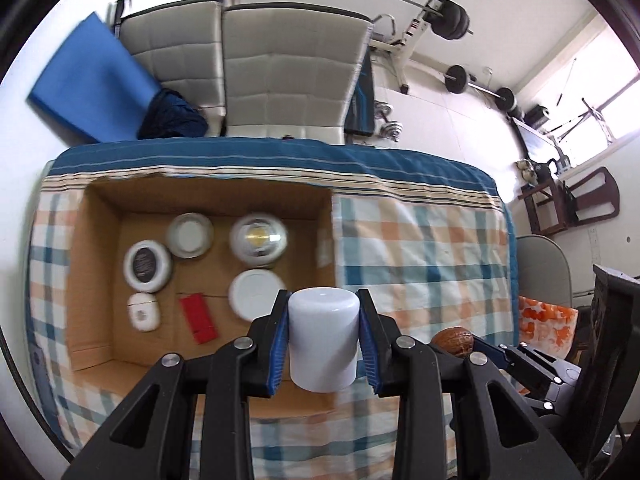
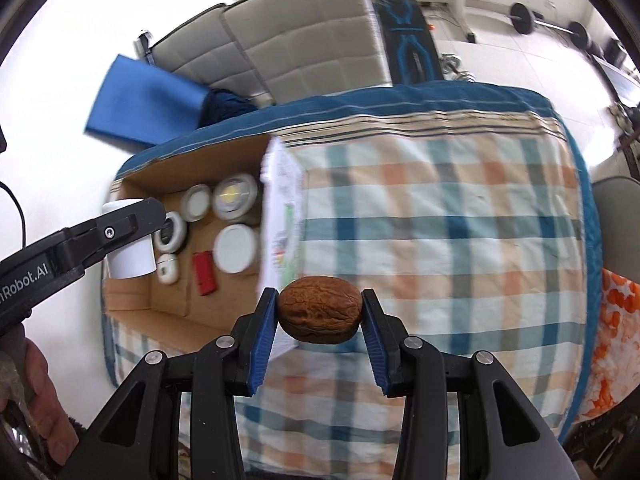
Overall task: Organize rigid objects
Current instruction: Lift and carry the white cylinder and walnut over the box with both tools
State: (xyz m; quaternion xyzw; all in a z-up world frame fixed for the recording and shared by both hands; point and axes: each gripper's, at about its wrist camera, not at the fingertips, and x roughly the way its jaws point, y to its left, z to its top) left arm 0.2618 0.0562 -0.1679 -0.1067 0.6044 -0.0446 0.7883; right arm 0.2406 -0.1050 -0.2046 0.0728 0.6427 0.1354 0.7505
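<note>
**Holding one object in each gripper above the box**

Your left gripper (image 1: 323, 338) is clamped on a white cylinder (image 1: 323, 340), lower centre of frame, over the cardboard box (image 1: 92, 280)'s near edge. Your right gripper (image 2: 319, 314) grips a brown walnut (image 2: 319, 314), centre frame, above the checked cloth (image 2: 440, 220). Jars and a red block (image 1: 198, 318) sit inside the box, left of centre.

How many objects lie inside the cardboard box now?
6: black-topped jar, white jar, gold-topped jar, white lid, small white case, red block. Others may be hidden.
</note>
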